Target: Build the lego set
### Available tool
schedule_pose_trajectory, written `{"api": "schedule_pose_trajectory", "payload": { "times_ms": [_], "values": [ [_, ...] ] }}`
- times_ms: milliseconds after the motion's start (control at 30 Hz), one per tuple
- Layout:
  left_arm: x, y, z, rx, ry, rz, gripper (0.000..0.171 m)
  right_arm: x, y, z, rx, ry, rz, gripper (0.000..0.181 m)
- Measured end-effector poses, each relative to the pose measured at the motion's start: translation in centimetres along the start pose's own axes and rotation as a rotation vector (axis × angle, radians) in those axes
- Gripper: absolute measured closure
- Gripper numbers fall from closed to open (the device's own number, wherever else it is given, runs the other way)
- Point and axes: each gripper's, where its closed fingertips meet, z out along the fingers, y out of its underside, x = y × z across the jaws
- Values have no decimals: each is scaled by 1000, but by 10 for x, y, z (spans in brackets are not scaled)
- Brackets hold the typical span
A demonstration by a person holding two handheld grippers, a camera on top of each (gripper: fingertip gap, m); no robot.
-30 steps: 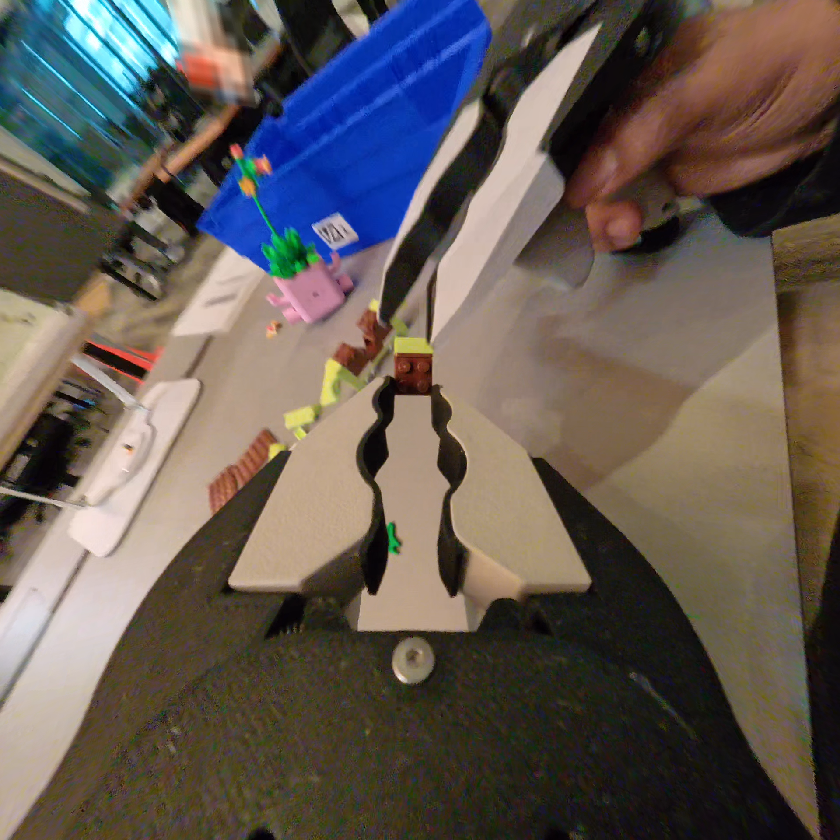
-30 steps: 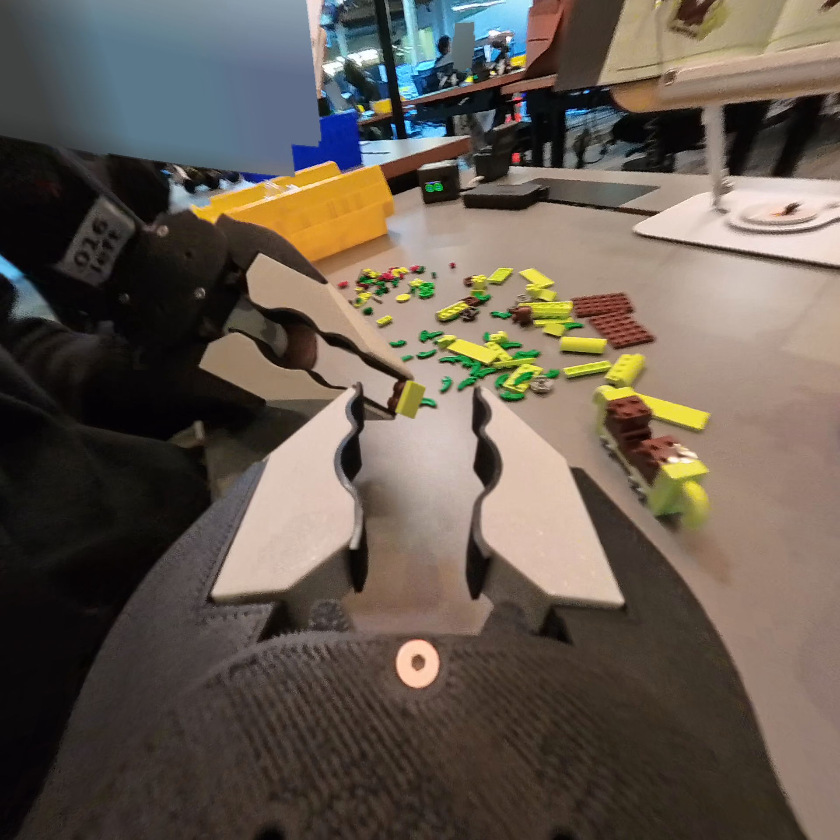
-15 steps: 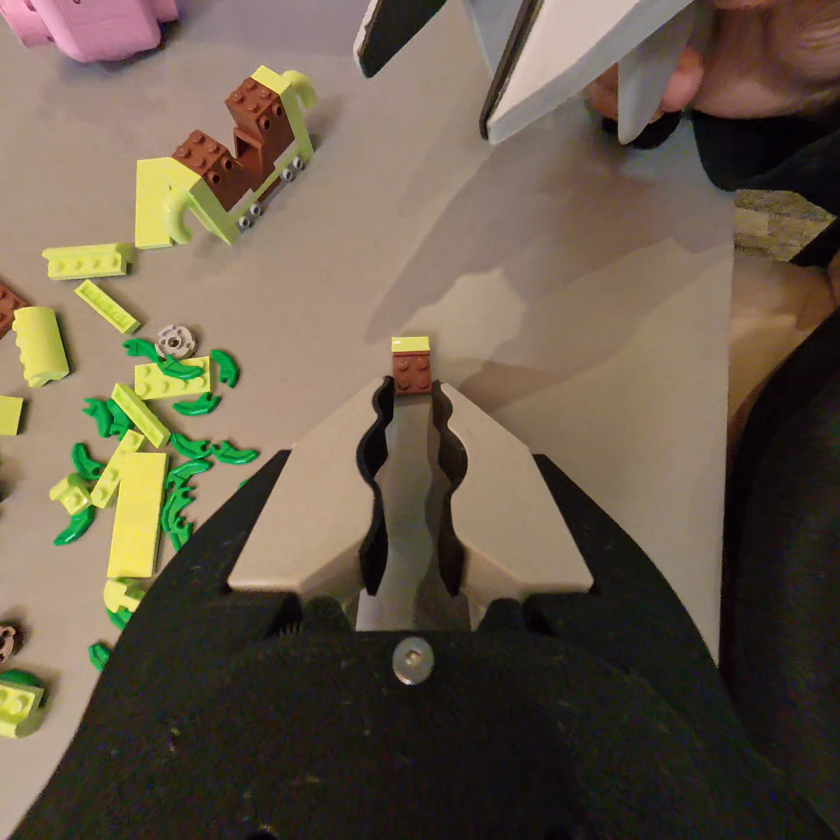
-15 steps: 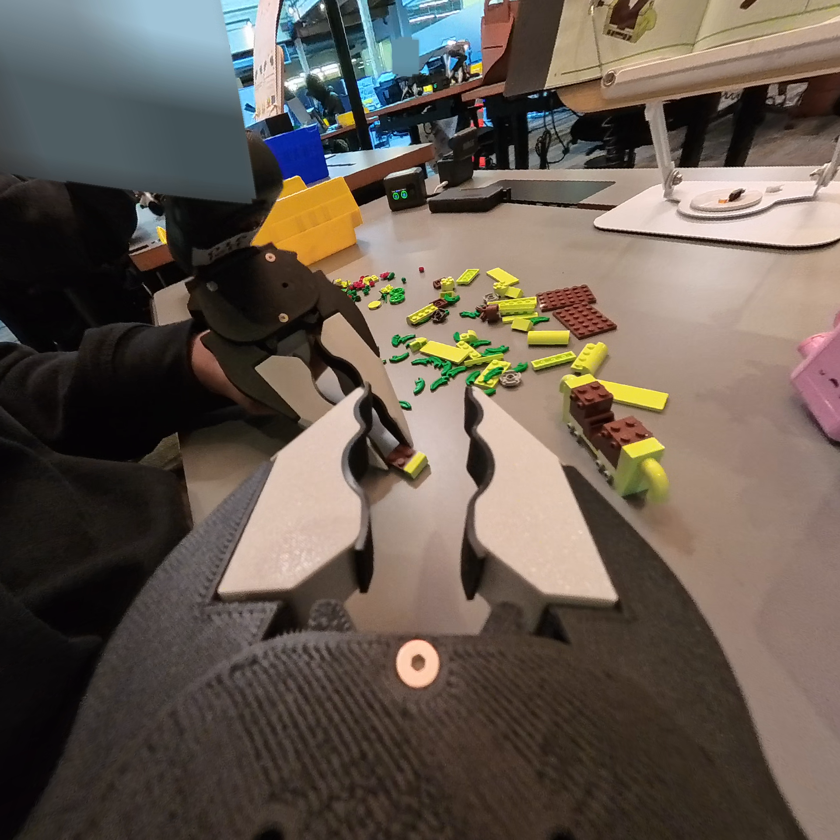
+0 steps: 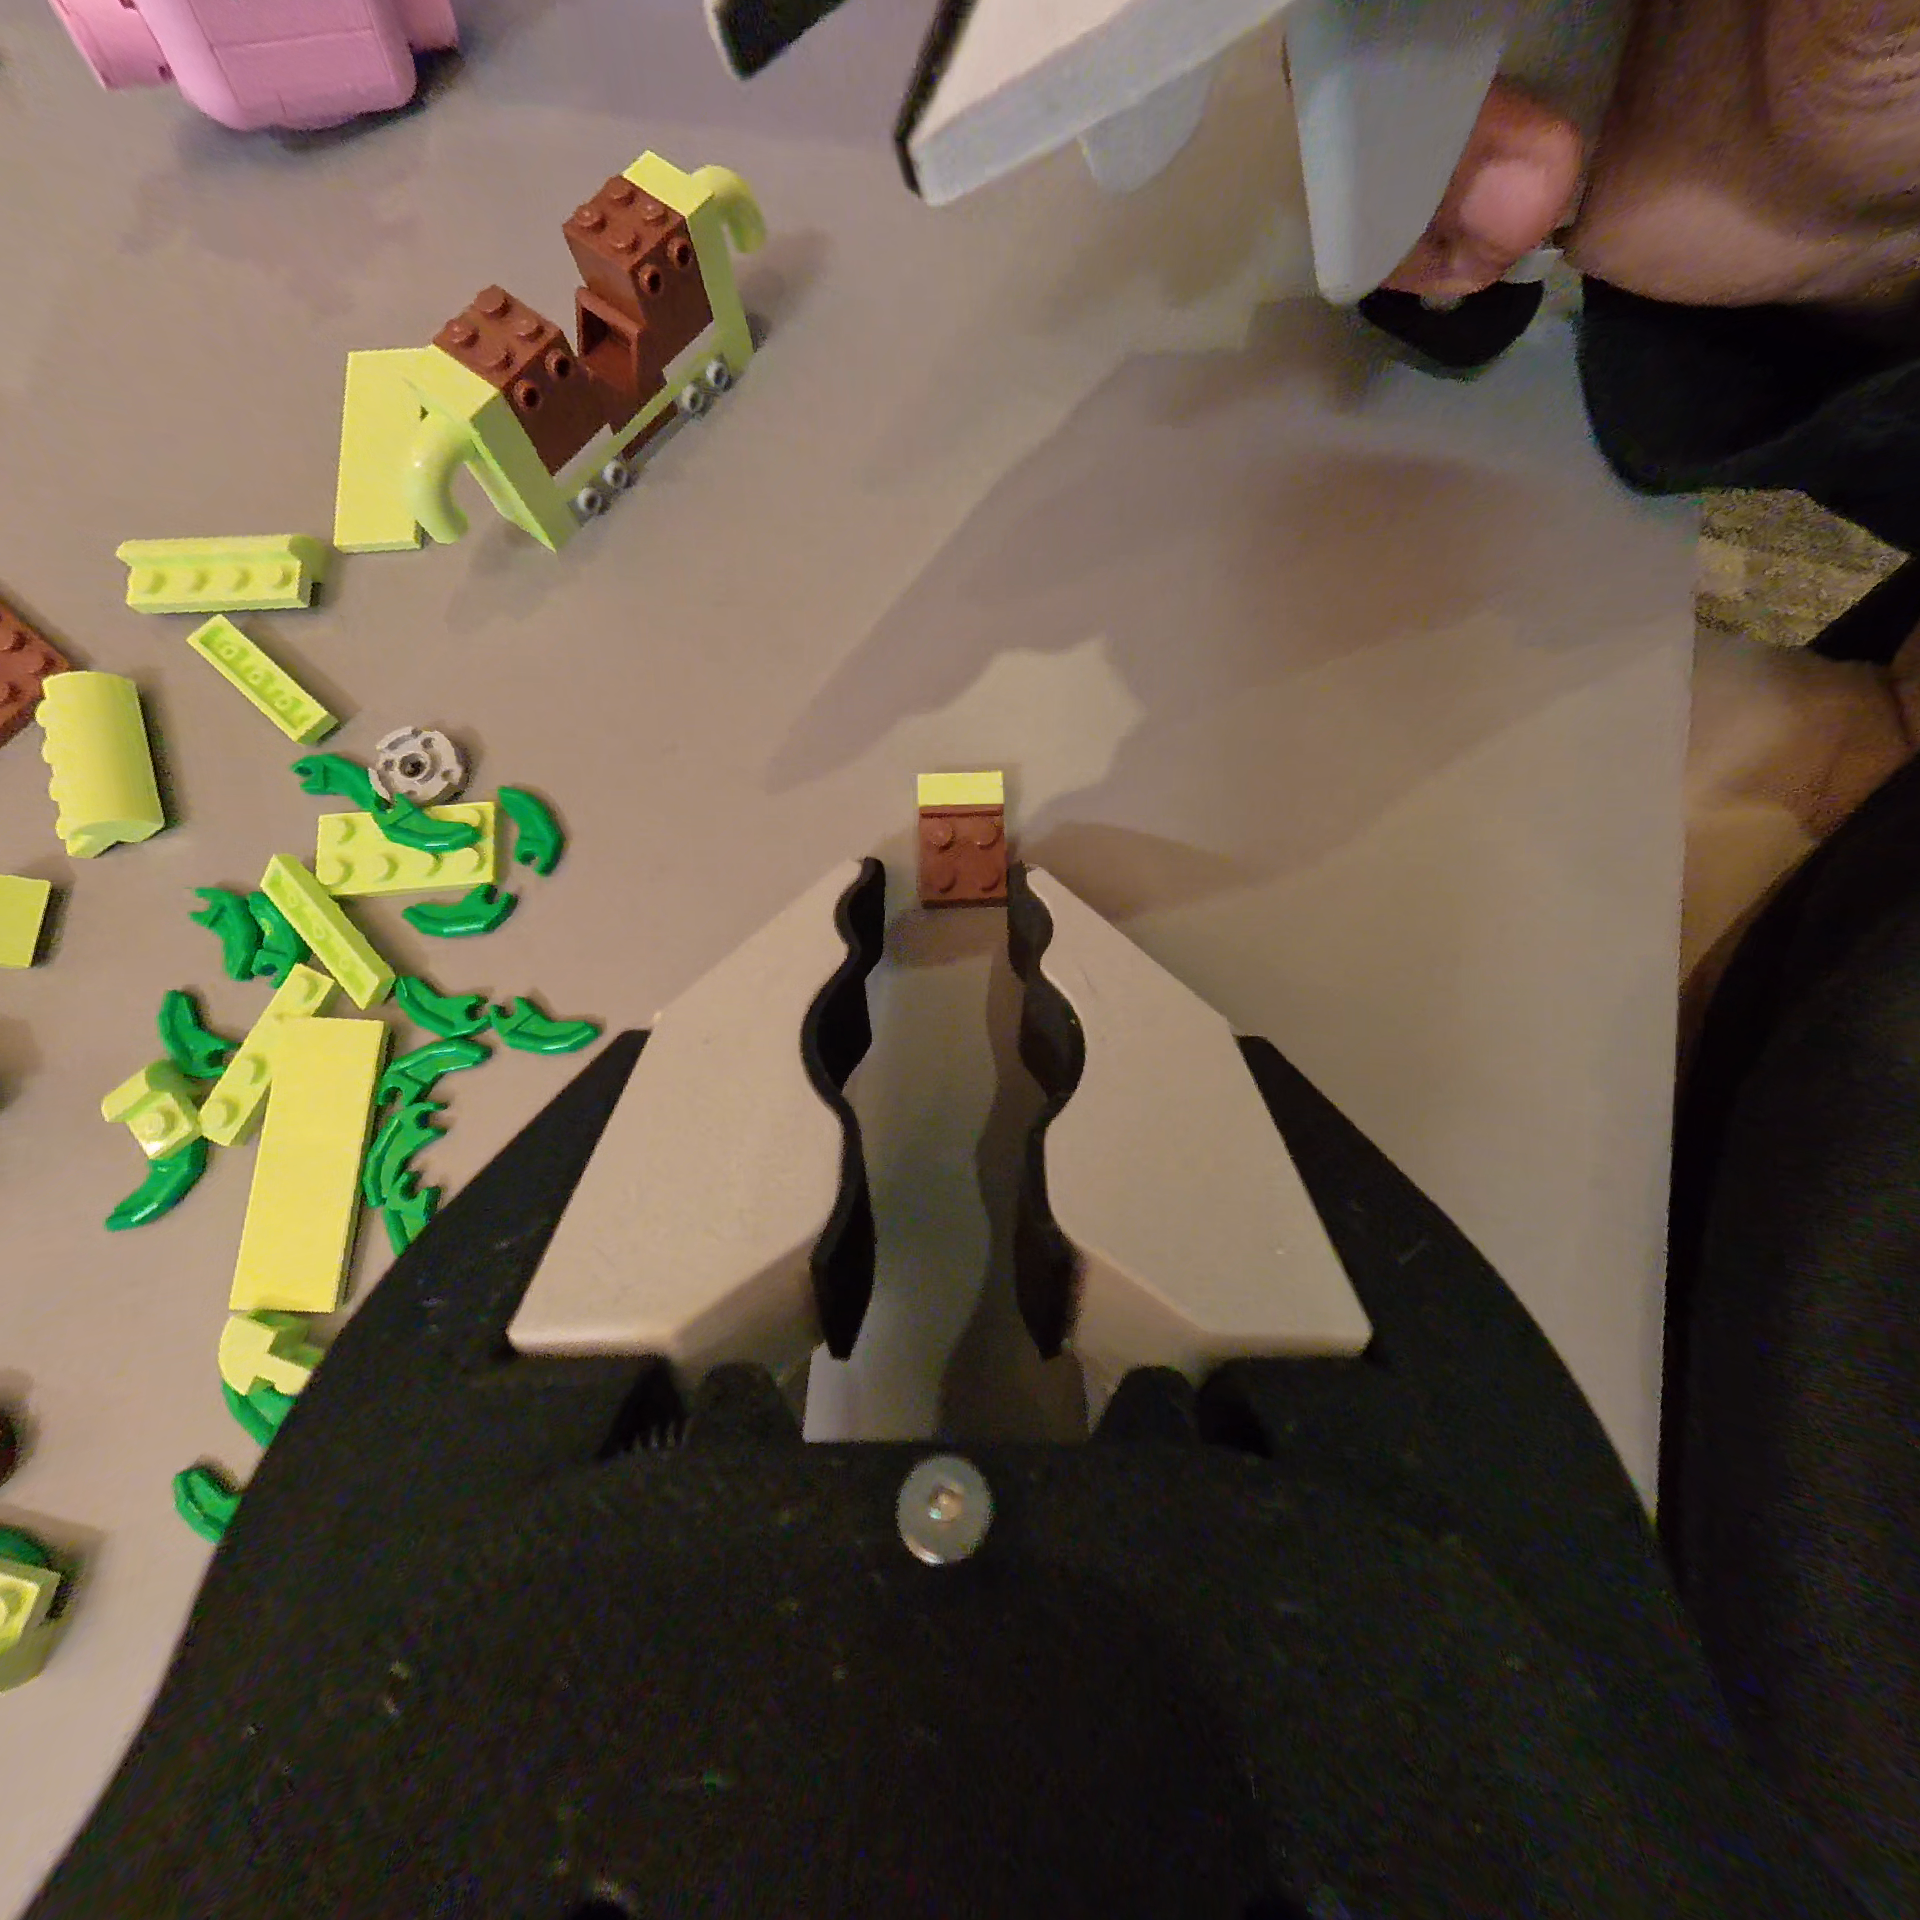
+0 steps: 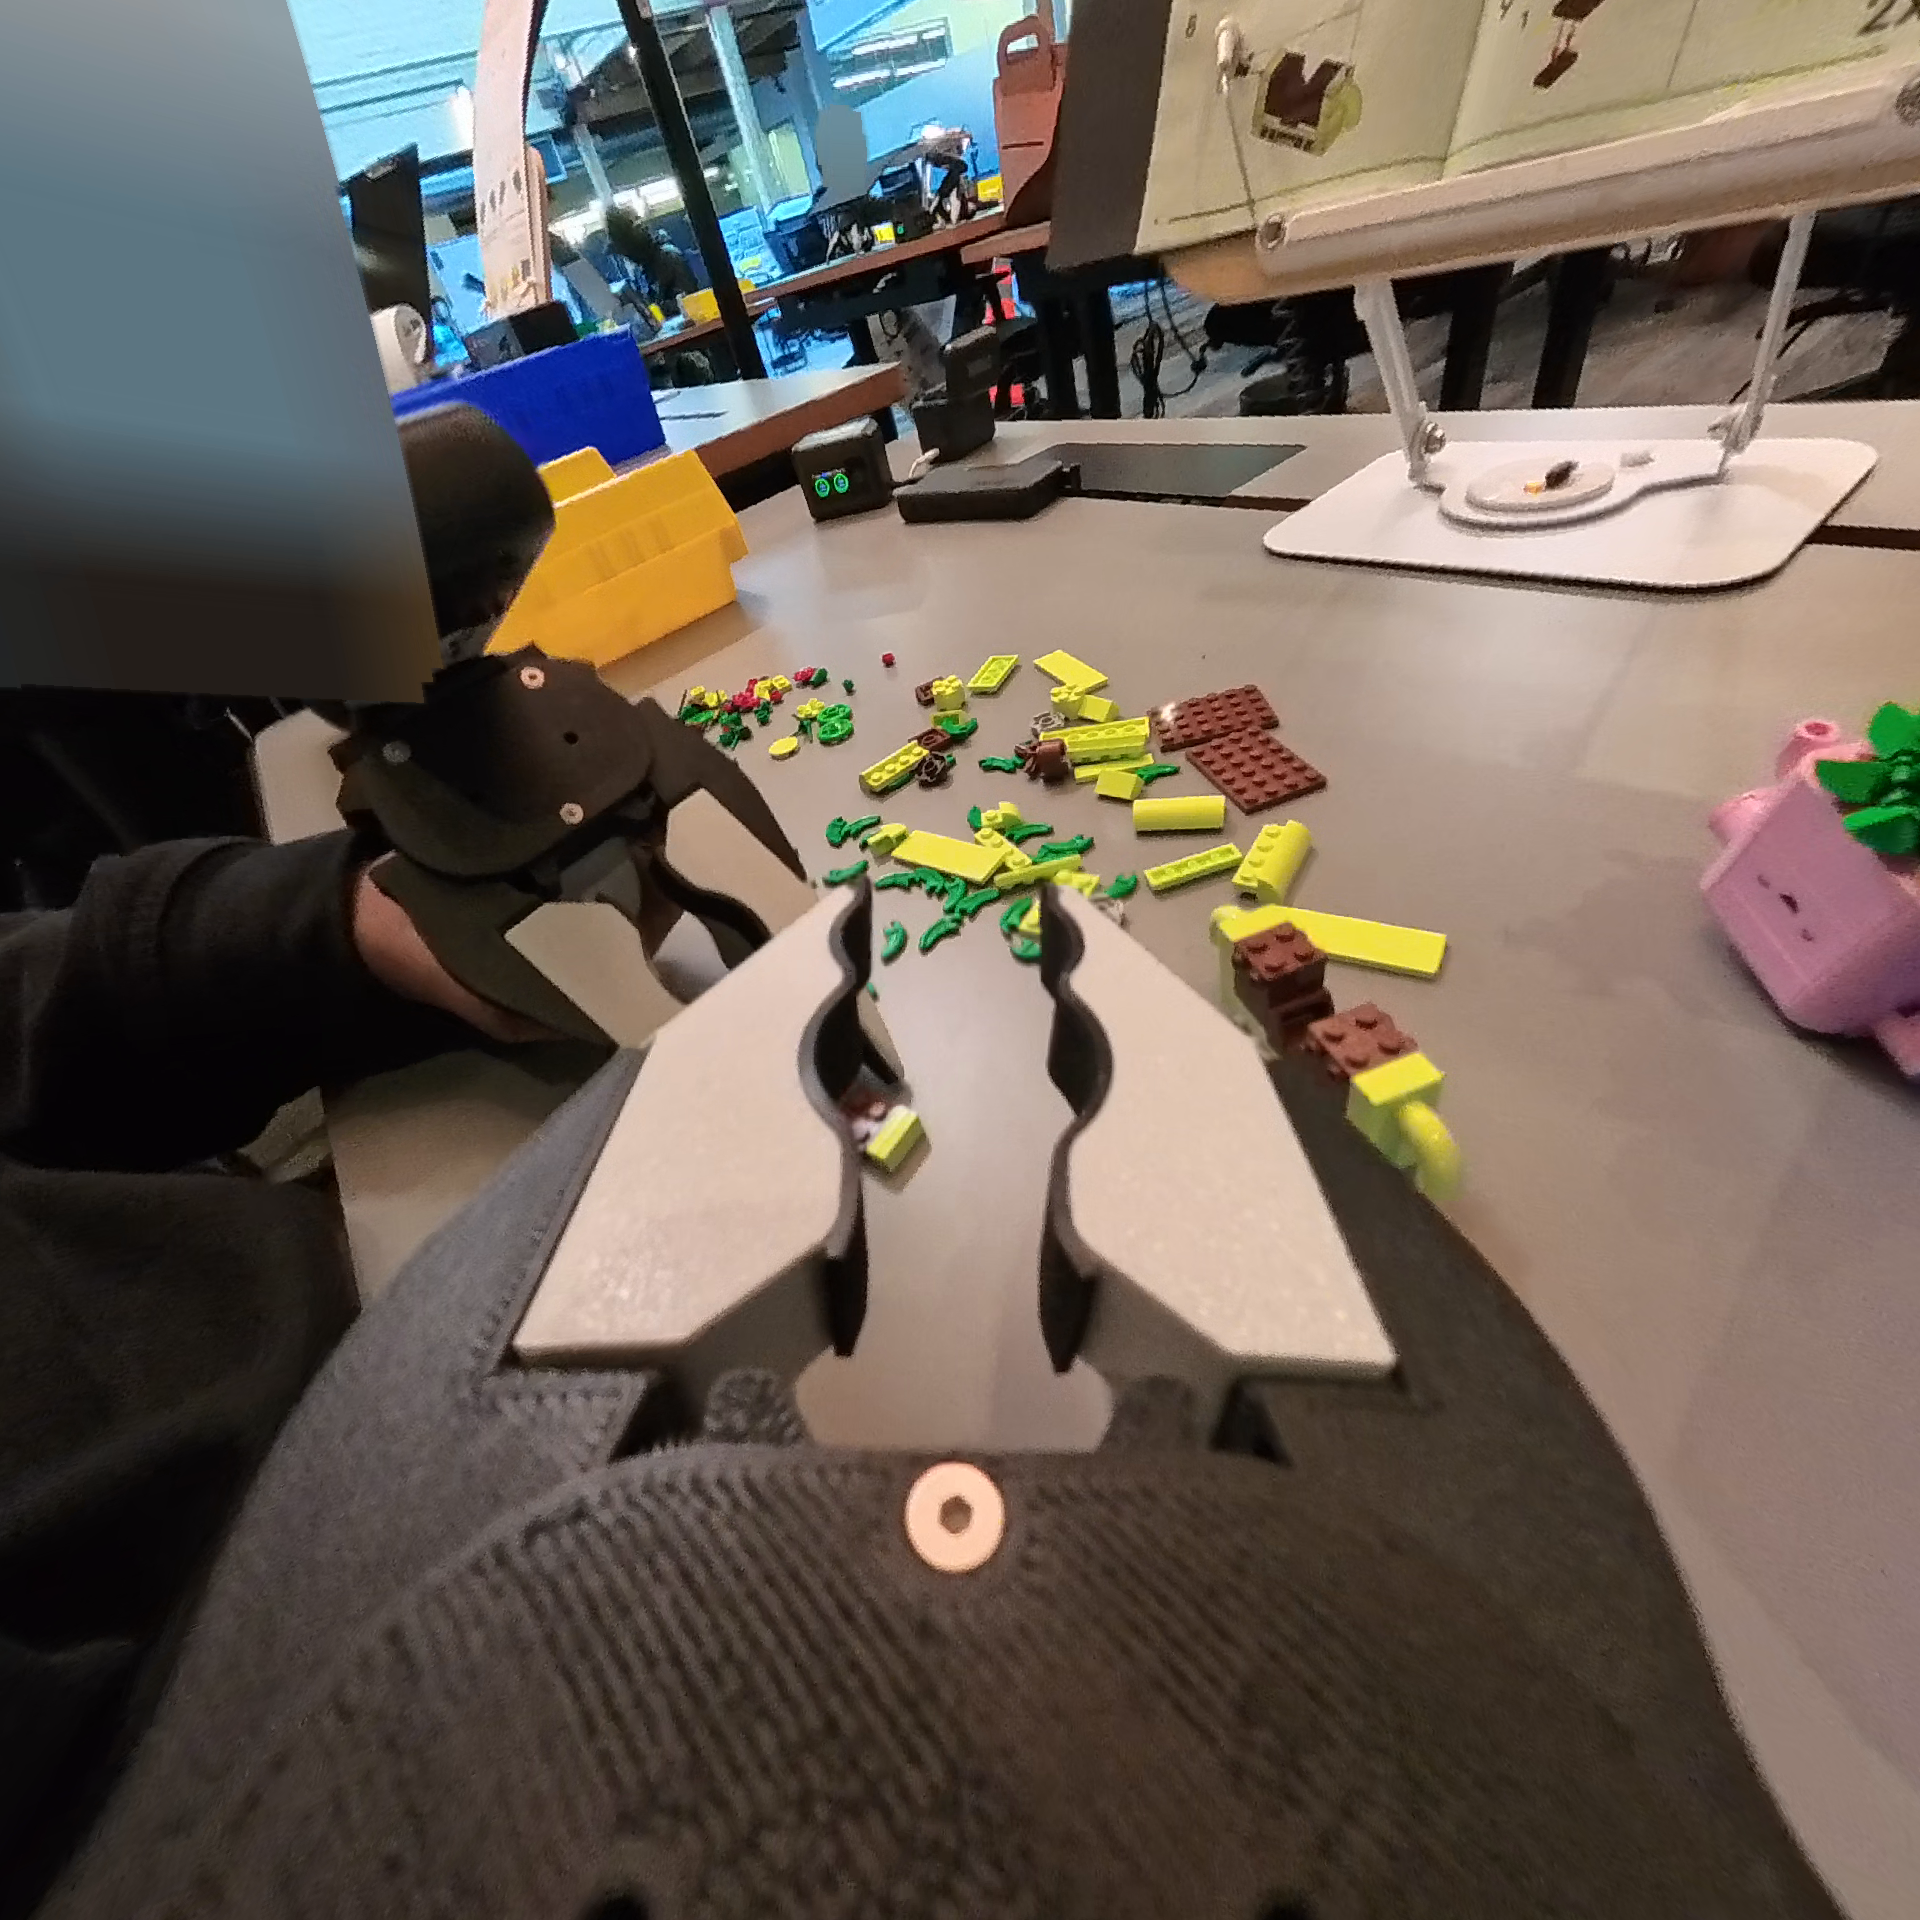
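Note:
A small brown brick with a lime tile on one end [image 5: 961, 844] sits on the grey table just ahead of my left gripper [image 5: 948, 883]. The left jaws stand wider than the brick, with a gap on its left side, so the gripper is open. My right gripper [image 6: 954, 902] is open and empty, hovering over that brick, which shows low between its fingers [image 6: 888, 1130]. The right gripper also shows at the top of the left wrist view [image 5: 831, 114]. A part-built lime and brown model [image 5: 582, 343] lies to the left, also in the right wrist view [image 6: 1325, 1023].
Loose lime bricks and green leaf pieces [image 5: 312, 997] are scattered at left. Brown plates [image 6: 1236, 743] lie farther back. A pink figure with green leaves [image 6: 1829, 914] stands at right. A booklet stand [image 6: 1558, 520] and a yellow bin [image 6: 623, 561] are behind. The table edge [image 5: 1683, 935] is close on the right. There is about 11 cm between the tips of the two grippers.
My left gripper tipped down to the table with the brown-and-lime brick, then opened its jaws, leaving the brick on the table. My right gripper moved over it.

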Motion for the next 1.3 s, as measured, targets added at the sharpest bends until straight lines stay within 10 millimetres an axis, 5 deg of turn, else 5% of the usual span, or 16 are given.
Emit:
{"api": "schedule_pose_trajectory", "payload": {
  "times_ms": [300,433,567,767,1300],
  "values": [
    [5,-3,-4,32,66,-24,126,5,6,7,-9,-20,30,165],
    [-2,-19,-22,191,102,-106,115,1,0,-1,52,-79,65,170],
    [-12,-32,-44,365,127,-187,115,-5,0,-3,56,-82,21,172],
    [-13,-37,-50,420,163,-209,116,-14,15,9,-52,-37,-109,171],
    [4,-25,-22,221,18,41,126,-18,21,13,-96,-72,-104,173]
  ]
}}
